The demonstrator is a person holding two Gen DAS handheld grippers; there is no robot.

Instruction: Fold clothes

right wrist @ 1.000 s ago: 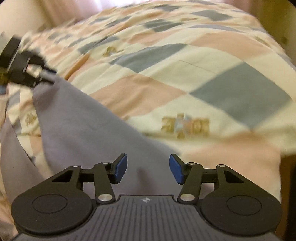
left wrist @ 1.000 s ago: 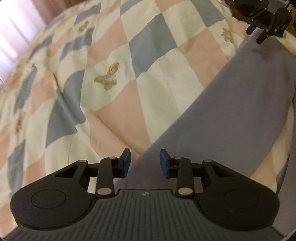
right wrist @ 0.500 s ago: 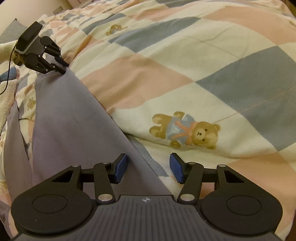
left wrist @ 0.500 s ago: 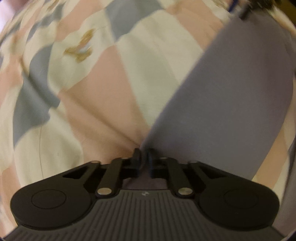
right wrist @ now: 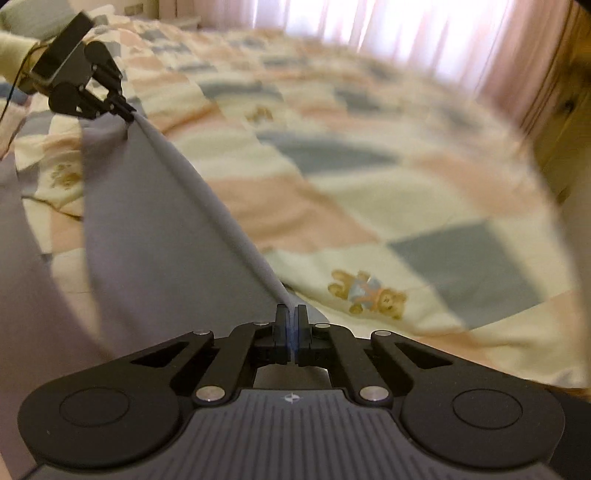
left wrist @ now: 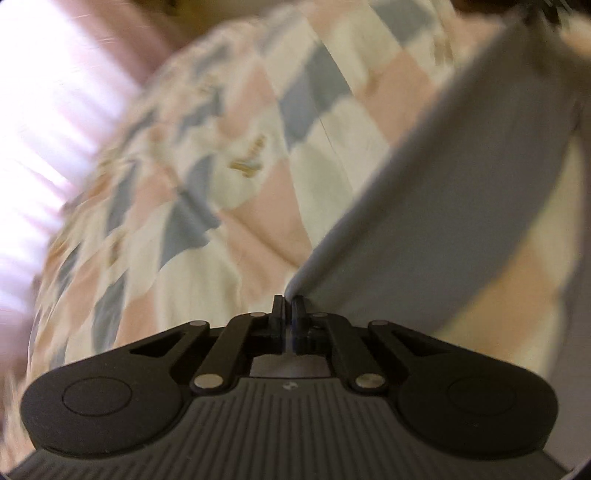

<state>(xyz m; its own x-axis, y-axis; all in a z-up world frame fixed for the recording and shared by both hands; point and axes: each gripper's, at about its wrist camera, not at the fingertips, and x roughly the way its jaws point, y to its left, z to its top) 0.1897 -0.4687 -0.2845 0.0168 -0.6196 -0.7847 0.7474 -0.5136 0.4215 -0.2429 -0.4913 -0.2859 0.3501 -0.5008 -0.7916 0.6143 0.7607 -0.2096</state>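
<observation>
A grey-lilac garment (right wrist: pixel 147 221) hangs stretched between both grippers above the bed. My right gripper (right wrist: pixel 291 312) is shut on one end of its upper edge. That edge runs as a taut fold up to my left gripper (right wrist: pixel 127 112) at the top left, which pinches the other end. In the left wrist view my left gripper (left wrist: pixel 289 301) is shut on a corner of the garment (left wrist: pixel 461 192). The cloth rises from there to the top right, where the right gripper (left wrist: pixel 543 9) is only a dark blur. The garment's lower part droops onto the quilt.
A checked quilt (right wrist: pixel 369 184) in pink, blue and cream with teddy bears covers the bed (left wrist: pixel 240 166). Bright pink curtains (right wrist: pixel 369 26) hang behind it. Wooden furniture (right wrist: pixel 565 122) stands at the right edge. A cream sleeve (right wrist: pixel 14 48) holds the left gripper.
The left gripper closed on the garment's corner, then the right gripper closed on its edge. Both have risen, lifting the edge off the quilt and pulling it taut.
</observation>
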